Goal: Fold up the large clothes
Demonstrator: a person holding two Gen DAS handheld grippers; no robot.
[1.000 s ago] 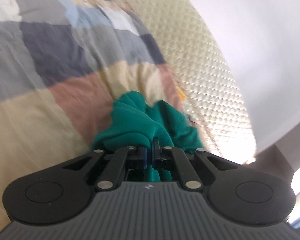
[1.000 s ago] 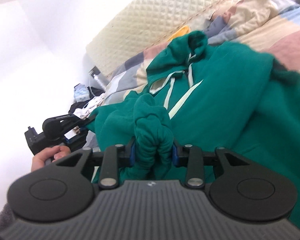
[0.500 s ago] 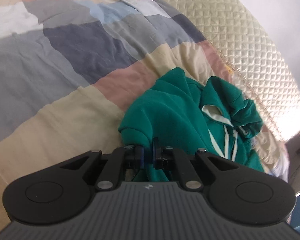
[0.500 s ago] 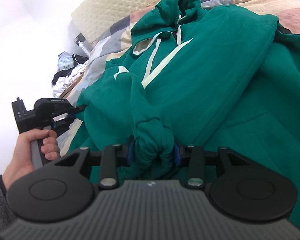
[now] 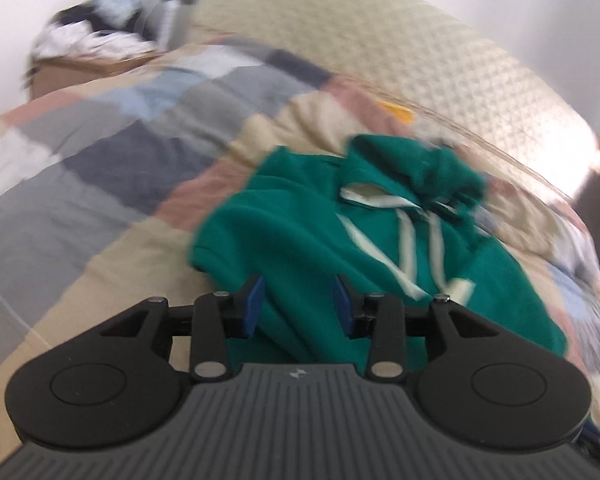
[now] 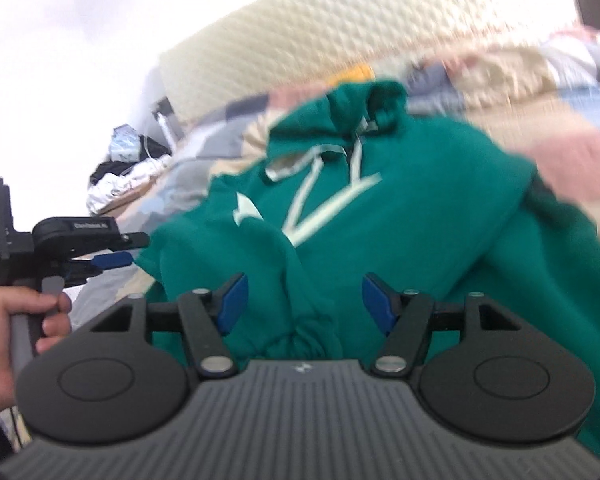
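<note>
A green hoodie (image 5: 300,232) with cream drawstrings lies on the patchwork bed, hood toward the headboard. It also shows in the right wrist view (image 6: 400,232). My left gripper (image 5: 299,302) is open just above the hoodie's near edge, with cloth between the blue pads but not clamped. My right gripper (image 6: 302,304) is open, with a bunched sleeve (image 6: 312,324) lying loose between its fingers. The left gripper also shows in the right wrist view (image 6: 116,250), held by a hand at the hoodie's left edge. Both views are motion-blurred.
The patchwork quilt (image 5: 100,168) covers the bed. A cream quilted headboard (image 5: 380,56) stands behind it. A bedside table with piled cloth and clutter (image 5: 100,40) is at the far left, and it also shows in the right wrist view (image 6: 128,168).
Both grippers have opened and let go of the hoodie cloth. The hoodie now lies flatter on the bed, and both grippers have pulled back a little.
</note>
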